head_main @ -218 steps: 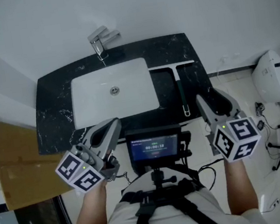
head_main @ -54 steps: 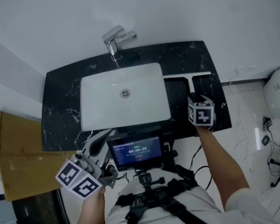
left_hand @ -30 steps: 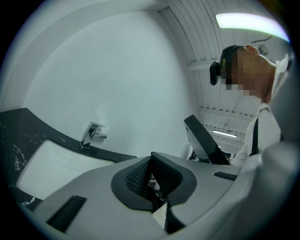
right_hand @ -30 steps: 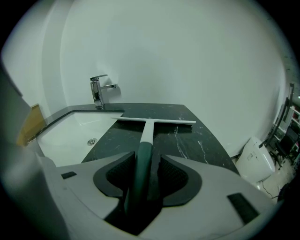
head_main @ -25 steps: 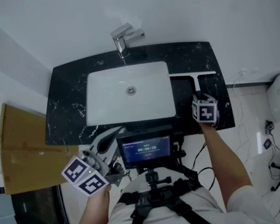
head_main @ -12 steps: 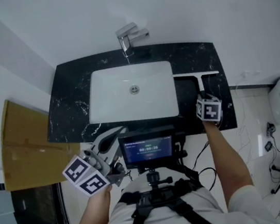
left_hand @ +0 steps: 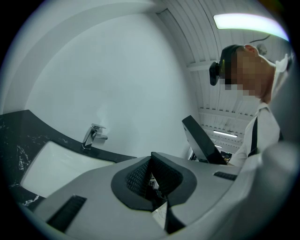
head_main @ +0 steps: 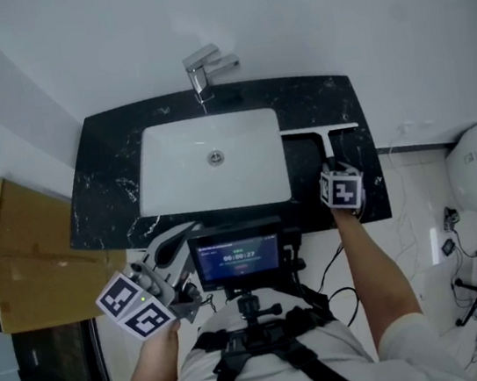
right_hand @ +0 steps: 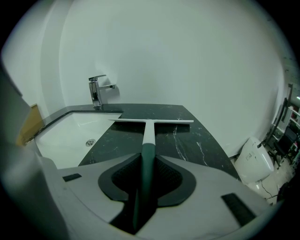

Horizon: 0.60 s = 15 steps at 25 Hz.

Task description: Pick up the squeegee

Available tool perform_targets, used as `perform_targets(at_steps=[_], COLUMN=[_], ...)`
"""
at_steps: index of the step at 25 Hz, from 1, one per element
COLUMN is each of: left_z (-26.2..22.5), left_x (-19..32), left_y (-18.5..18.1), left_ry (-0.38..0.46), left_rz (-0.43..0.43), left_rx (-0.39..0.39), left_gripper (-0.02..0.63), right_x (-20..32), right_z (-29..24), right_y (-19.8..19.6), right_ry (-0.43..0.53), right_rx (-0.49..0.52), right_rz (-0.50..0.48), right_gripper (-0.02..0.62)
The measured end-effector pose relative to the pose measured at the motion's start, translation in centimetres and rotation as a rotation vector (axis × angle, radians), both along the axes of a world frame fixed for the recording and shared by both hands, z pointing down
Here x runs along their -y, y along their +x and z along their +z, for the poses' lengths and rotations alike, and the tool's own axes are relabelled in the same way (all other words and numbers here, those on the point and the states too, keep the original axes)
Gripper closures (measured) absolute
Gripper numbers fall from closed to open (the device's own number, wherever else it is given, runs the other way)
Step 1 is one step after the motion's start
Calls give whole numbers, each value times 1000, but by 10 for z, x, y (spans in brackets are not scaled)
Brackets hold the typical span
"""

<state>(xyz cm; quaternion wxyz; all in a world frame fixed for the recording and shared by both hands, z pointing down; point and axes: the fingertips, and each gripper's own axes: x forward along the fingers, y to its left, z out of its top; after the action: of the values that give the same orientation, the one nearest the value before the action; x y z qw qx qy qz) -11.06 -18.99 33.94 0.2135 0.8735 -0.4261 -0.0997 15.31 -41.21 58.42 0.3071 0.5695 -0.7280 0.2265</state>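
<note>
The squeegee [head_main: 323, 139] lies on the black marble counter [head_main: 112, 173], right of the sink, with its white blade [right_hand: 152, 121] across the far end. Its dark green handle [right_hand: 148, 157] points back at me. My right gripper [head_main: 333, 165] reaches down over the counter's front right part. In the right gripper view this gripper [right_hand: 145, 165] is shut on the handle, both pads pressing its sides. My left gripper [head_main: 186, 228] hangs near my body, off the counter's front edge. In the left gripper view it [left_hand: 152, 177] is shut, with nothing in it.
A white basin [head_main: 174, 177] fills the counter's middle, with a chrome tap [head_main: 200, 67] behind it at the wall. A small monitor [head_main: 237, 254] sits on my chest rig. Brown cardboard [head_main: 31, 260] lies left of the counter, and a white appliance [head_main: 475, 169] stands on the right.
Since the earliest frame my right gripper has gone out from beside my body to the squeegee's handle. Over the last second both grippers keep their places; only the view shifts slightly.
</note>
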Motion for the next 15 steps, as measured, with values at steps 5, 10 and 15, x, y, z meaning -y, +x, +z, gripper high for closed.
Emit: perform_targets(at_steps=[5, 10, 15], left_z=[-2, -1, -1], left_x=[1, 1, 2], left_y=[2, 2, 2], left_ry=[2, 3, 7], left_rz=[6, 4, 6], left_rx=[3, -1, -7], left_gripper=[609, 609, 609], right_x=[0, 6, 7], right_z=[-1, -11, -14], right_y=[5, 11, 8], right_ry=[-7, 27, 21], right_rx=[-2, -14, 14], right_rz=[4, 2, -4], right_gripper=[509, 509, 509])
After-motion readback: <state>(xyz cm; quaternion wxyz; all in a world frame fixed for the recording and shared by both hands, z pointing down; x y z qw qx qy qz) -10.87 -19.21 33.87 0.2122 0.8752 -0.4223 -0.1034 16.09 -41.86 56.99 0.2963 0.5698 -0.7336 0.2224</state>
